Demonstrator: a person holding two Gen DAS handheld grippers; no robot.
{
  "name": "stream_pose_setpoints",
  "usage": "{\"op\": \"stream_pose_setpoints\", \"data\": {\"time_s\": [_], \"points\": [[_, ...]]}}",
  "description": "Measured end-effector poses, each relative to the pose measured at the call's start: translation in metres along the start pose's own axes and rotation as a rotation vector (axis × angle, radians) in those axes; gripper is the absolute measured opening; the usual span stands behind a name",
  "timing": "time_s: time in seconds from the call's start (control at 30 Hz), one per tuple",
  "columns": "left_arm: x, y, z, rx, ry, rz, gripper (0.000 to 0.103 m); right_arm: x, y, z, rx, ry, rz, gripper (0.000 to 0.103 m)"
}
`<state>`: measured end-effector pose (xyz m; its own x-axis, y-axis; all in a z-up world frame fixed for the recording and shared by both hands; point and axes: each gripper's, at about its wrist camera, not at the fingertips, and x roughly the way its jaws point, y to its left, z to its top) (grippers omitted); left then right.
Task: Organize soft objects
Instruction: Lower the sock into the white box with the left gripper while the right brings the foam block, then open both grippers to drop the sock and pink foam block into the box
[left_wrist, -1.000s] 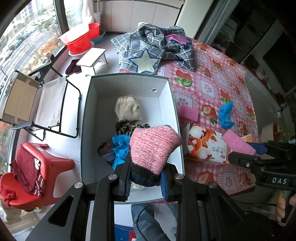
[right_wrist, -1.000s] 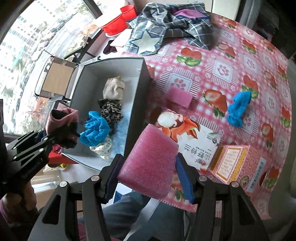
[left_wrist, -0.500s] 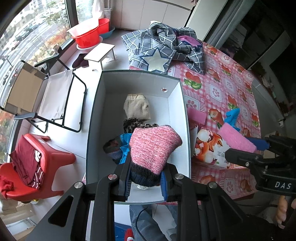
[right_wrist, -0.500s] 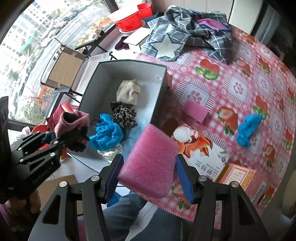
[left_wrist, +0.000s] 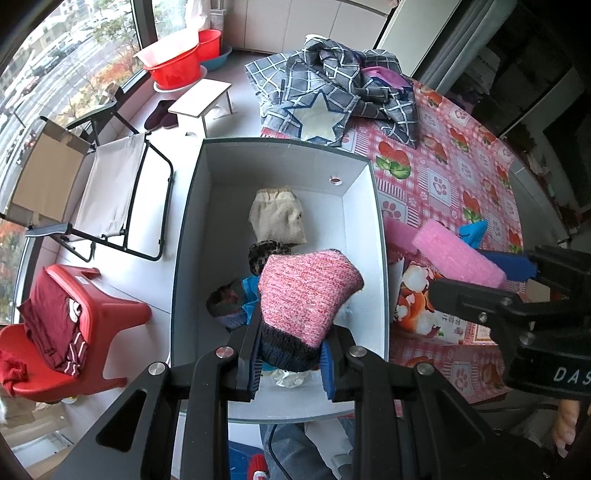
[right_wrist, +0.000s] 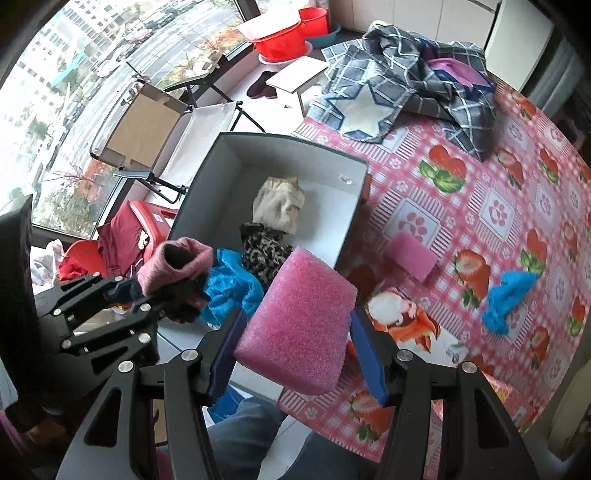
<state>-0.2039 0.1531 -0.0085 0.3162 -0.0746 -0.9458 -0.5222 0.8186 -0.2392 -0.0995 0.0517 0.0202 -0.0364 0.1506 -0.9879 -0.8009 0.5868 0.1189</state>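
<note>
My left gripper (left_wrist: 291, 363) is shut on a pink knit sock with a dark cuff (left_wrist: 306, 291) and holds it above the near end of the grey box (left_wrist: 184, 236). It also shows in the right wrist view (right_wrist: 177, 266). My right gripper (right_wrist: 295, 354) is shut on a pink foam block (right_wrist: 299, 321), held above the box's right wall; the block also shows in the left wrist view (left_wrist: 458, 254). In the box lie a beige cloth (left_wrist: 277, 218), a leopard-print piece (right_wrist: 262, 251) and a blue cloth (right_wrist: 229, 288).
On the strawberry tablecloth (right_wrist: 498, 206) lie a smaller pink foam piece (right_wrist: 413, 256), a blue cloth (right_wrist: 506, 299), a printed packet (left_wrist: 424, 306) and a plaid blanket (left_wrist: 332, 99). Left of the box stand a folding chair (left_wrist: 110, 192) and a red stool (left_wrist: 74, 317).
Both grippers have moved up and back from the table with their loads still held. The right gripper and its foam block have shifted toward the box.
</note>
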Motion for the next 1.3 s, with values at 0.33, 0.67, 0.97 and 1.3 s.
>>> {"op": "stream_pose_setpoints", "data": {"time_s": [0.33, 0.67, 0.97, 1.3], "points": [[0.012, 0.006, 0.012, -0.019, 0.024, 0.006, 0.028, 0.010, 0.002, 0.026, 0.011, 0.008, 0.025, 0.059], [0.020, 0.010, 0.016, -0.028, 0.042, 0.009, 0.028, 0.019, -0.001, 0.043, 0.041, 0.018, 0.048, 0.059], [0.024, 0.010, 0.014, -0.034, 0.052, 0.008, 0.028, 0.030, 0.004, 0.052, 0.039, 0.041, 0.066, 0.059], [0.011, 0.007, 0.009, -0.028, -0.008, 0.006, 0.083, 0.026, 0.002, 0.055, 0.068, 0.025, 0.112, 0.088]]}}
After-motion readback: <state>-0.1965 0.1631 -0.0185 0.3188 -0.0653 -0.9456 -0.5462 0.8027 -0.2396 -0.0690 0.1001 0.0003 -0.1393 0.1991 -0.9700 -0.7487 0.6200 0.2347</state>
